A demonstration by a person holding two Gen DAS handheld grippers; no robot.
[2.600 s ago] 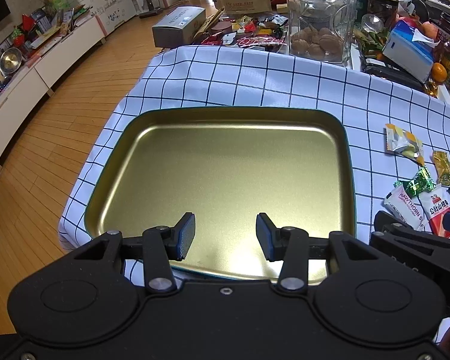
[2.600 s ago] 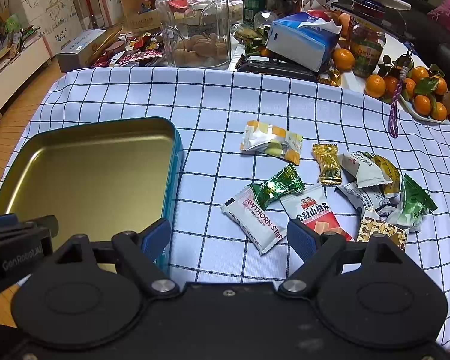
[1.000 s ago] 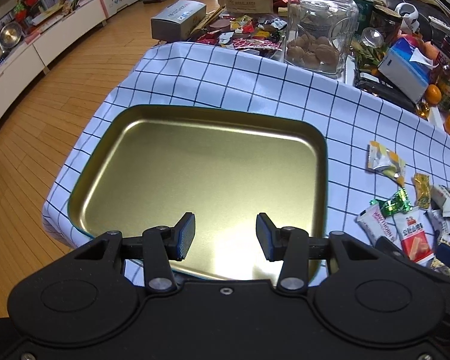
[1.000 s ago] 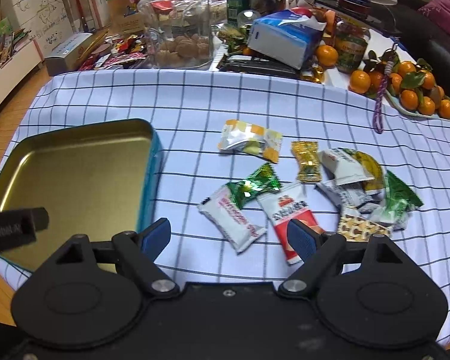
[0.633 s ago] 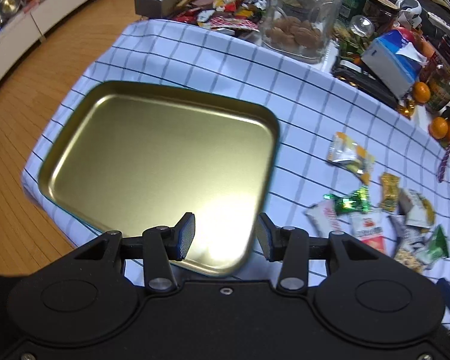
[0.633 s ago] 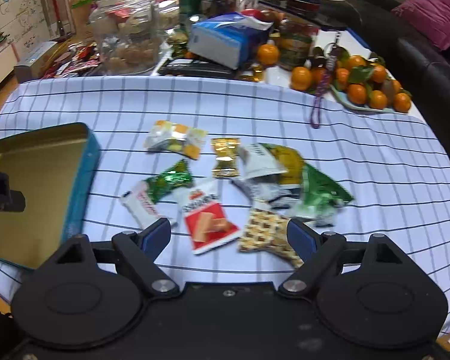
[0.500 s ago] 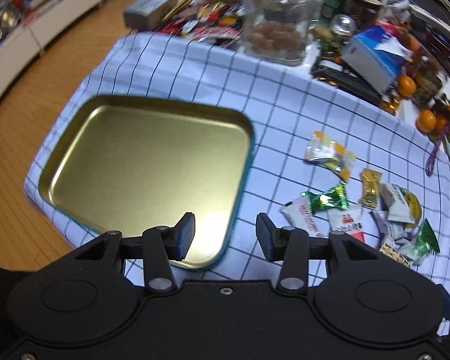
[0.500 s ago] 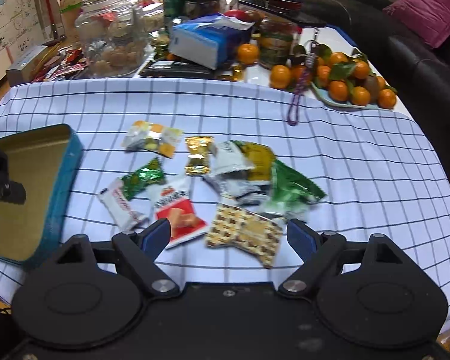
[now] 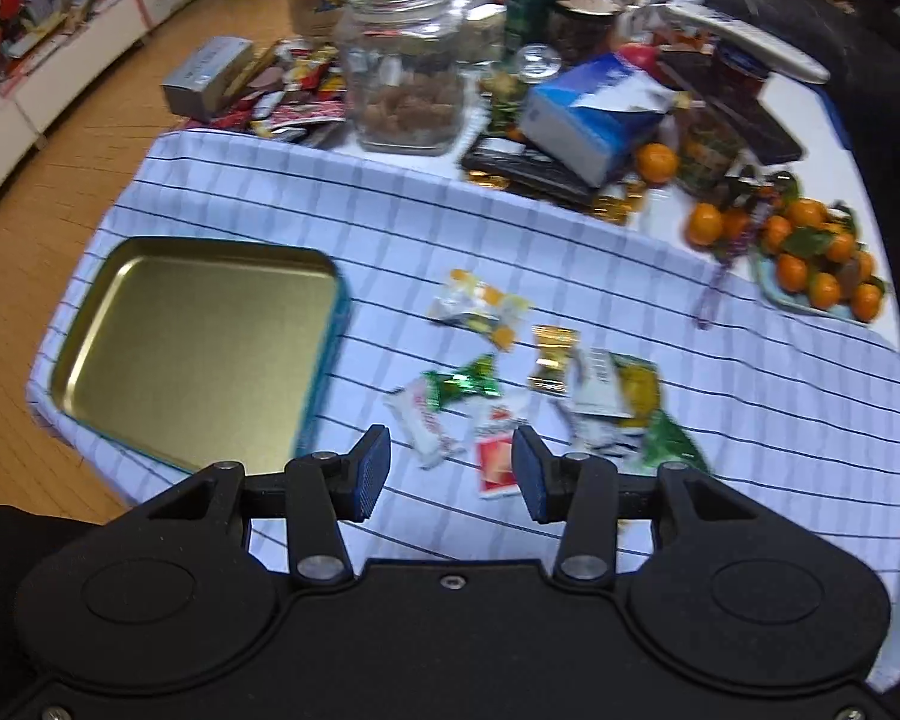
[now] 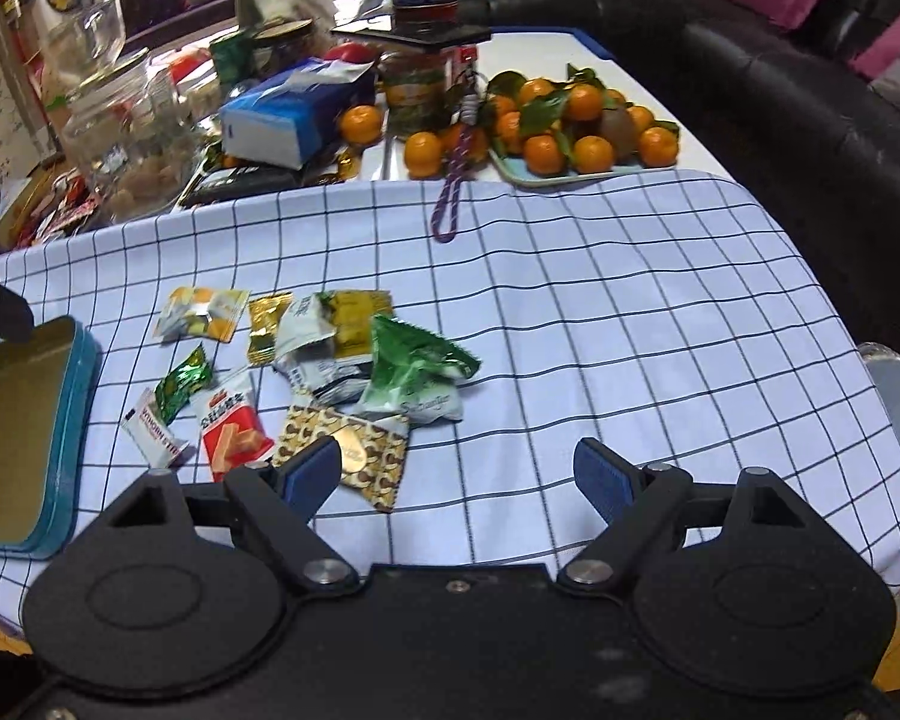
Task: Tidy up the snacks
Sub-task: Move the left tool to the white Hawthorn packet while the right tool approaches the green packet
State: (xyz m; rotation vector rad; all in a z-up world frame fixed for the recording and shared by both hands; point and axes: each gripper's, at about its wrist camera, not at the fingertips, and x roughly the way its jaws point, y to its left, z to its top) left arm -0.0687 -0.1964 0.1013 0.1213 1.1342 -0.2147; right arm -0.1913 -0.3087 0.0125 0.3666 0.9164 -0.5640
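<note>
Both claws released, holding nothing: left claw (image 9: pixel 451 472), right claw (image 10: pixel 457 478). Snack packets (image 10: pixel 354 354) overlap mid-frame, so one pinch could drag neighbours. Flat wrappers may slip before reaching the gold tin tray (image 9: pixel 198 354) at left.

Pretty even indoor daylight in both views, nothing dim. The left wrist shot is smeared sideways: the checked cloth (image 9: pixel 570 276) loses its cross lines, and the snack wrappers (image 9: pixel 510 396) and gold tin (image 9: pixel 198 348) have soft edges, though the tongs (image 9: pixel 450 473) stay crisp. The right wrist view is much sharper, with a clean grid on the cloth. Fisheye bends the counter edges hard. Mild glare inside the tin, and only faint shadows under the wrappers.
</note>
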